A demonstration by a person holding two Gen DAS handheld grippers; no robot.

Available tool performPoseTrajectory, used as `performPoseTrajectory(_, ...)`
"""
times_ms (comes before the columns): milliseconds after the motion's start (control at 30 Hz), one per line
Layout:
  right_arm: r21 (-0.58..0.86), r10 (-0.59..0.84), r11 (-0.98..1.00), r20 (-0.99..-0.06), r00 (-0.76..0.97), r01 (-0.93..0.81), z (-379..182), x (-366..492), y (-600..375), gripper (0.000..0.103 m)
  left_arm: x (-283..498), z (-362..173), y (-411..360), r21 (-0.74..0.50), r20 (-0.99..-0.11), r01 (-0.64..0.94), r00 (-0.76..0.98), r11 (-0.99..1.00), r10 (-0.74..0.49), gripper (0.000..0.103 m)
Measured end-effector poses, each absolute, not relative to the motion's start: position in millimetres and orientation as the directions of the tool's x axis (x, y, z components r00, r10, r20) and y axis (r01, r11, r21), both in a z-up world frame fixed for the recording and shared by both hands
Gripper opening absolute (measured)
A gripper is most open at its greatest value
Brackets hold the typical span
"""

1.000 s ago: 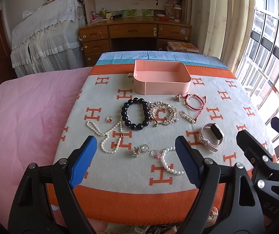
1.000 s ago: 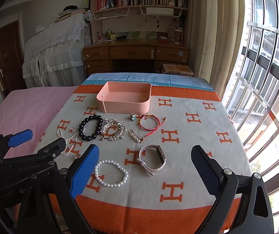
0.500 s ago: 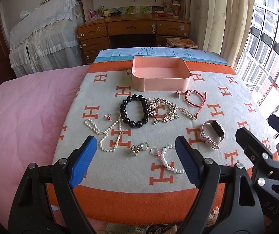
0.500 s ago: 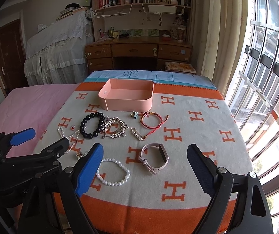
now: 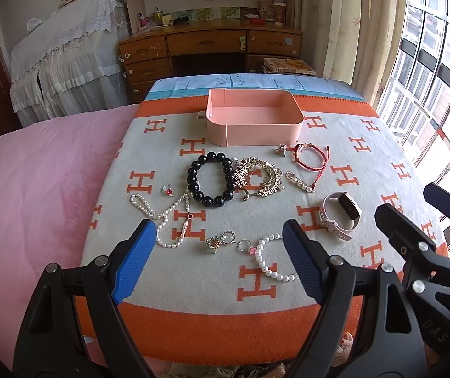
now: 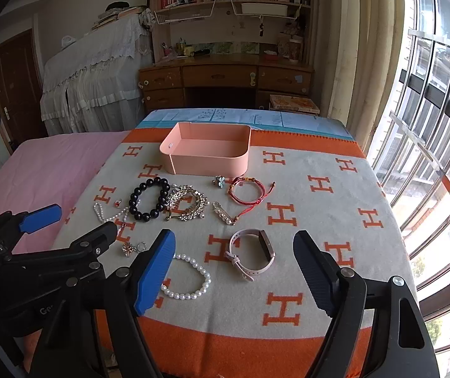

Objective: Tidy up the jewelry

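Observation:
An empty pink tray (image 5: 299,121) (image 6: 244,159) stands at the far side of the orange-and-grey blanket. In front of it lie a black bead bracelet (image 5: 210,179) (image 6: 148,199), a gold rhinestone piece (image 5: 258,176) (image 6: 187,202), a red cord bracelet (image 5: 311,157) (image 6: 246,190), a pink watch (image 5: 340,214) (image 6: 251,253), a pearl bracelet (image 5: 269,260) (image 6: 190,278), a pearl necklace (image 5: 165,212) and small rings (image 5: 222,239). My left gripper (image 5: 218,261) is open and empty above the near rings. My right gripper (image 6: 234,272) is open and empty above the watch.
The blanket (image 5: 382,157) covers a table beside a pink bed (image 5: 36,173) on the left. A wooden desk (image 5: 209,44) stands behind. Windows (image 6: 429,126) run along the right. The right gripper's arm shows in the left wrist view (image 5: 413,245).
Both grippers have moved a little forward and lower toward the jewelry. Both stay open and empty. The jewelry has not moved.

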State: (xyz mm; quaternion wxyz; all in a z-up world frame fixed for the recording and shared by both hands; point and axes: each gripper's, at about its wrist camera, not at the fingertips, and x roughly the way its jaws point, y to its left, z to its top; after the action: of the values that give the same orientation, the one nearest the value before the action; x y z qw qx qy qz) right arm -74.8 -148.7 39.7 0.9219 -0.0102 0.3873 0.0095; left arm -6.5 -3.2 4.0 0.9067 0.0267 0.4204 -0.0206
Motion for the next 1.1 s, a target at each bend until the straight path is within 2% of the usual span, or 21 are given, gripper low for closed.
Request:
performPoseTrajectory(600, -0.009, 0.032, 0.998, -0.746, 0.666, -0.059, 32, -55, -147, 0.074, 9, -5, 10, 0.017, -0.782, 0.076, 0.622, 0.997, -0.034, 0.081)
performPoseTrajectory(800, -0.012, 0.061, 0.993, -0.782, 0.620, -0.114, 30, -20, -136, 0.071, 45, -5, 61, -0.037, -0.827, -0.010, 0.562, 0.999, -0.025, 0.081)
performPoseTrajectory(933, 0.004, 0.107, 0.985, -0.806, 0.583, -0.175, 30, 13, -120, 0.070, 64, -4, 102, -0.026, -0.845, -0.091, 0.535, 0.996, 0.027, 0.081)
performPoseTrajectory(1100, 0.014, 0.153, 0.966, -0.834, 0.531, -0.258, 30, 55, -94, 0.069, 81, -8, 141, -0.025, -0.877, -0.122, 0.479, 0.992, 0.037, 0.081)
